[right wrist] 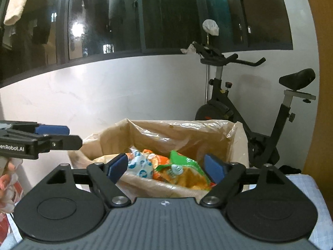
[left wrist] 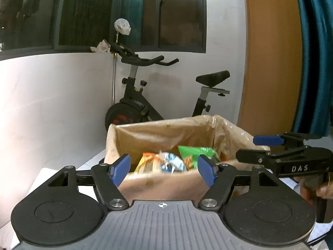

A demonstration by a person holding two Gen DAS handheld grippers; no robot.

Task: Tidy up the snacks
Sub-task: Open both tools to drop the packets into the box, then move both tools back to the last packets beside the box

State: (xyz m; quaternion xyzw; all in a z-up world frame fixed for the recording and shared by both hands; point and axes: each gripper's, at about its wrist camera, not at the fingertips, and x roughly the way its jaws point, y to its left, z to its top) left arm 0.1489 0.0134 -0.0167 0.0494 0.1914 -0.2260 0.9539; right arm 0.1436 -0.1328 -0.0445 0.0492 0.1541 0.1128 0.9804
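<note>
A cardboard box lined with clear plastic stands in front of both grippers; it also shows in the right wrist view. Inside lie several snack packets: a green one, an orange one and a white-and-blue one. The right wrist view shows the green packet, the orange packet and the white-and-blue packet. My left gripper is open and empty just before the box's near wall. My right gripper is open and empty above the near rim.
A black exercise bike stands behind the box against a white wall, and shows in the right wrist view. A wooden door is at the right. The box sits on a white surface. Dark windows run along the wall above.
</note>
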